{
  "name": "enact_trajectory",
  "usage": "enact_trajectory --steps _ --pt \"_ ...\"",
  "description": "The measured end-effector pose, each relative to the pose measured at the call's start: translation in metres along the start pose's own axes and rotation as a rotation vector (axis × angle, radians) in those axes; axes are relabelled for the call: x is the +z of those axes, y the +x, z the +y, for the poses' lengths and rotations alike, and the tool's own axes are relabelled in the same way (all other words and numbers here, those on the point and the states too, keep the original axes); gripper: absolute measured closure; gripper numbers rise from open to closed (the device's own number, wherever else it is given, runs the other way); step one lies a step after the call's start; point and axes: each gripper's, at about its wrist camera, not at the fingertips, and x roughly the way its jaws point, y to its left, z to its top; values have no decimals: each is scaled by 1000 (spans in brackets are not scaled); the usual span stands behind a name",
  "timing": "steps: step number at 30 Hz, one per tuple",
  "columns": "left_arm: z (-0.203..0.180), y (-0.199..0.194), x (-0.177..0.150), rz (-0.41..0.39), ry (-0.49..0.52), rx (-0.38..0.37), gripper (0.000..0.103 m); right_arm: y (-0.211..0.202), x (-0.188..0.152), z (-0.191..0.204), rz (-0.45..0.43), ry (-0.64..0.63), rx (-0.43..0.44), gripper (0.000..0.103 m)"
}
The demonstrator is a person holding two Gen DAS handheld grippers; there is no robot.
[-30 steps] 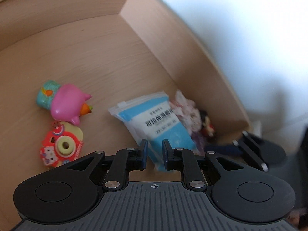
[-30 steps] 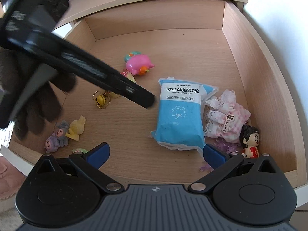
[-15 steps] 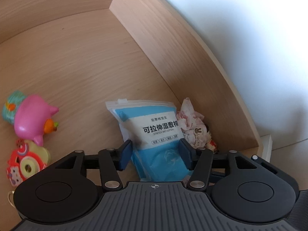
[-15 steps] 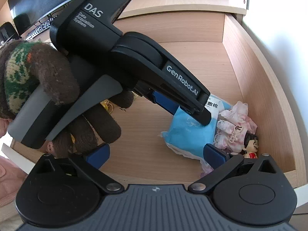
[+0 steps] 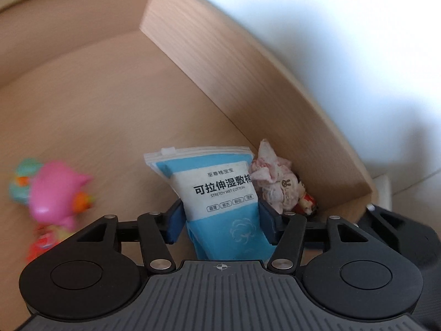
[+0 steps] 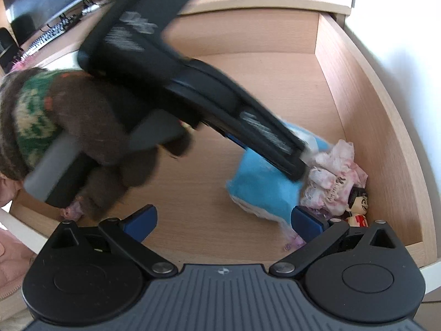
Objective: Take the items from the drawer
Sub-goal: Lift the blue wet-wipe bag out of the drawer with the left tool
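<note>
The blue cotton packet [image 5: 220, 193] lay in the wooden drawer [image 5: 220, 82] near its right wall, its lower end hidden behind the left gripper [image 5: 222, 222]. That gripper's blue pads sat against both sides of the packet, clamped on it. At 3 o'clock of the packet lay a pink cloth bundle [image 5: 273, 179]; at 9 o'clock, a blurred pink toy [image 5: 55, 193]. The right gripper [image 6: 223, 220] hung wide apart, holding nothing, with the gloved hand [image 6: 82, 138] blurred above it.
</note>
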Motion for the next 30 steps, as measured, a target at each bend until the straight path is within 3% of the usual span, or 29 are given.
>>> enact_trajectory --steps 4,7,9,14,17,21,26,30 --pt "34 -77 -22 -161 -18 -15 42 -4 5 5 39 17 -9 0" --pt "69 -126 -44 -292 -56 93 42 -6 18 11 25 29 37 0" --pt "86 -137 -55 -332 -88 145 42 4 32 19 53 21 65 0" --pt "115 -138 -63 -338 -183 48 42 59 73 43 243 -53 83 0" --pt "122 -141 -59 -343 -201 3 42 81 85 51 314 -100 88 0" --pt "127 -148 -60 -325 -204 -47 42 100 88 59 376 -145 57 0" --pt "133 -150 -64 -368 -220 -90 42 107 84 63 413 -176 34 0" --pt "128 -152 -65 -417 -219 -35 42 109 73 79 445 -279 -33 0"
